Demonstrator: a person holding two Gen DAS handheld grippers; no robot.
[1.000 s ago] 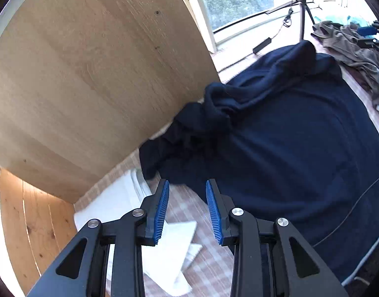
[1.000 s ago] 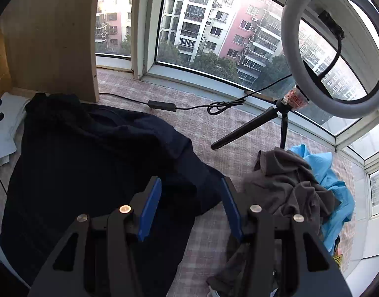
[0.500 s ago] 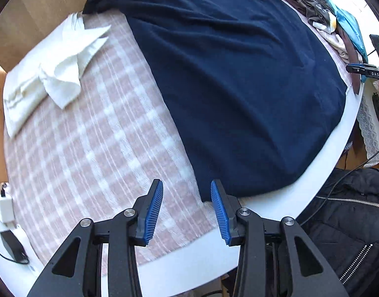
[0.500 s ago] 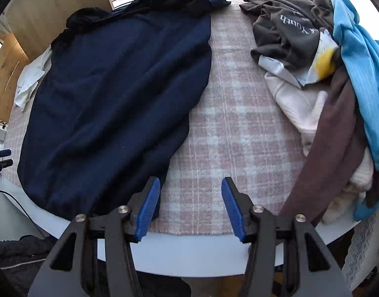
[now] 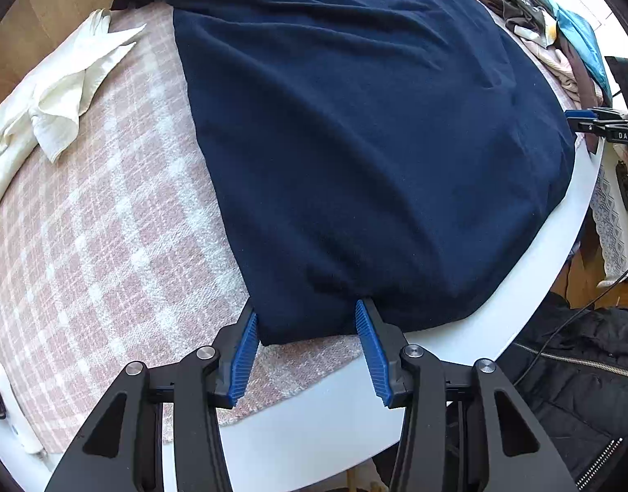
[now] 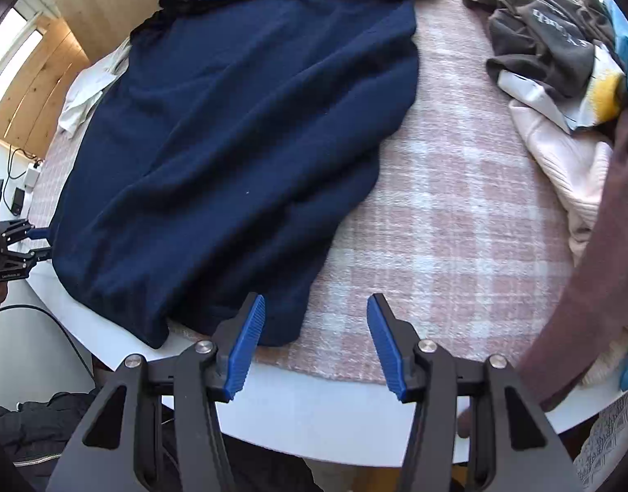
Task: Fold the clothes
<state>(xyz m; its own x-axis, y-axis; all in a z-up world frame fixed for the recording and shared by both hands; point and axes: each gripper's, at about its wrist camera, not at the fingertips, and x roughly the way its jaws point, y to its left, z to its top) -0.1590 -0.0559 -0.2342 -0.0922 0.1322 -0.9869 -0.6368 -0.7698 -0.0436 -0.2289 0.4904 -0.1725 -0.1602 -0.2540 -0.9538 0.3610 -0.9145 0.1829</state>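
Our left hand-held gripper (image 5: 306,324) has just been opening around the blue top's (image 5: 355,131) corner, not squeezing; our right hand-held gripper (image 6: 316,322) is open too.

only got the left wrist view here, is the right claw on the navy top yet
observer: not yet. the right claw is open, and the near corner of the navy top lies just inside its left finger.
operator: anything beside that corner
observer: bare plaid cloth runs between it and the clothes pile.
operator: is the pile all on the table
observer: no, a brown garment from it hangs over the table edge.
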